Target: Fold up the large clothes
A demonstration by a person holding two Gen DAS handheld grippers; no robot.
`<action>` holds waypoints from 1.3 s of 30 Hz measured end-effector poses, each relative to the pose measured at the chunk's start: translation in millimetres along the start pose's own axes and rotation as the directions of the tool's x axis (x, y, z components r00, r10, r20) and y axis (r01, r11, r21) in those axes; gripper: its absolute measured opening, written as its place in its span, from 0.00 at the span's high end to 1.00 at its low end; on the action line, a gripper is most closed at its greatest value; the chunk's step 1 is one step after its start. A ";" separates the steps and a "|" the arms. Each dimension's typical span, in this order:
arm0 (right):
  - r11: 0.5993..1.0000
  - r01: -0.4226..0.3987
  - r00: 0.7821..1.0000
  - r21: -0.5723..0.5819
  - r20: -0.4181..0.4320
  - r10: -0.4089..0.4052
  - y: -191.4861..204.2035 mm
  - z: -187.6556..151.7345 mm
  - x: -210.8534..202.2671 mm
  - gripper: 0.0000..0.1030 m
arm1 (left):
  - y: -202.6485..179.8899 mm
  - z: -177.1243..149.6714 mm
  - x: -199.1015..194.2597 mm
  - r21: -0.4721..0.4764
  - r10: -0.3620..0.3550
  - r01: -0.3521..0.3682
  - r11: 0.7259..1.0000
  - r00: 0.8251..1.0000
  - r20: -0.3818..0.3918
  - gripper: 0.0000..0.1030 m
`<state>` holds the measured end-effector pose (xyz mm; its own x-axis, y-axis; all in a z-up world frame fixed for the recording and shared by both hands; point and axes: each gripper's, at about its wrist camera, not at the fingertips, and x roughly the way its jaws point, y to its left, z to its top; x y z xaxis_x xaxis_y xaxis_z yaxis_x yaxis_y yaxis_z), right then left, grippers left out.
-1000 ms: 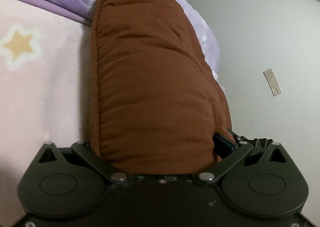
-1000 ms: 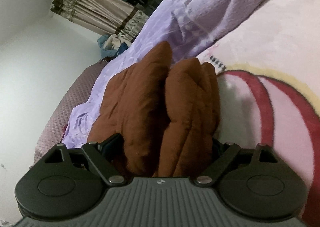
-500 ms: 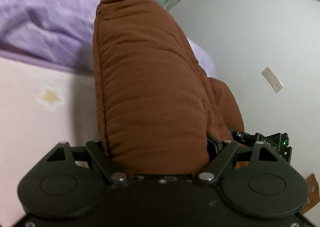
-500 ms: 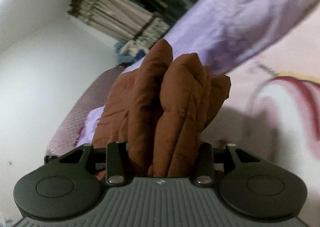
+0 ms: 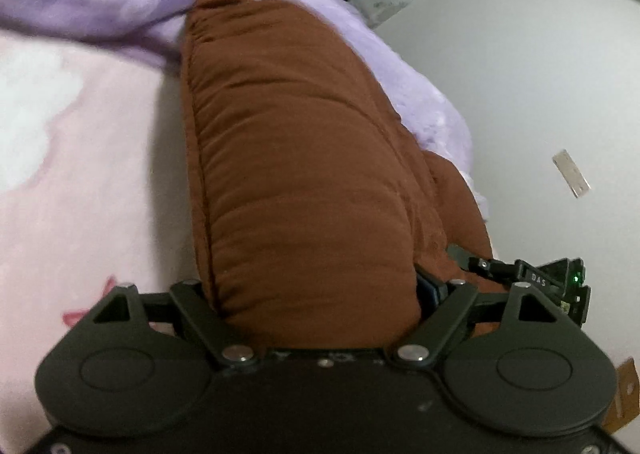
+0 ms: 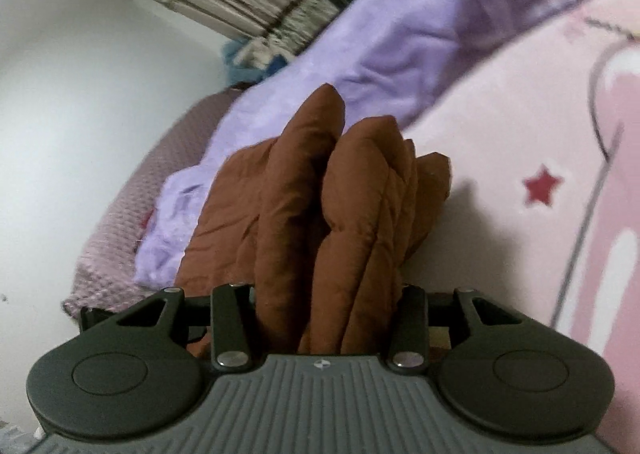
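Gripping one brown padded garment (image 5: 304, 182): two tools (image 5: 316, 294) (image 6: 324, 294).

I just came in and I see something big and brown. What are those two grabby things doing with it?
A person is folding a puffy brown jacket on a bed, with a gripper in each hand. The left gripper is clamped on one thick folded end, its jaws wide around the bulk. The right gripper squeezes several bunched layers of the jacket, and its jaws have just been closing on them. Underneath lie a pink blanket and a purple blanket.
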<state>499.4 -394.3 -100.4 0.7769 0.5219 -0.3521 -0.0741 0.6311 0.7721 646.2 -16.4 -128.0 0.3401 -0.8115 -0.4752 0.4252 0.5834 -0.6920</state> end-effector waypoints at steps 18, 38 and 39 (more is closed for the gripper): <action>0.984 0.177 0.981 -0.027 0.080 -0.174 25.7 -9.1 -73.2 0.27 | -56.3 -15.2 -78.3 0.155 0.274 -0.295 0.943 0.951 0.141 0.13; 0.710 0.592 0.805 -0.382 0.317 -0.501 137.7 -116.0 -32.6 0.63 | -139.9 -121.1 -35.6 0.216 0.360 -0.419 0.882 0.895 0.263 0.45; 0.711 0.592 0.805 -0.379 0.312 -0.504 131.3 -118.9 -31.0 0.63 | -134.8 -124.4 -33.6 0.200 0.349 -0.402 0.894 0.902 0.254 0.45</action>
<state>391.3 -259.4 -51.0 0.8582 -0.0771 -0.5075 0.1706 0.9753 0.1401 473.2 -71.9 -86.4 0.6682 -0.5202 -0.5319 0.4110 0.8540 -0.3189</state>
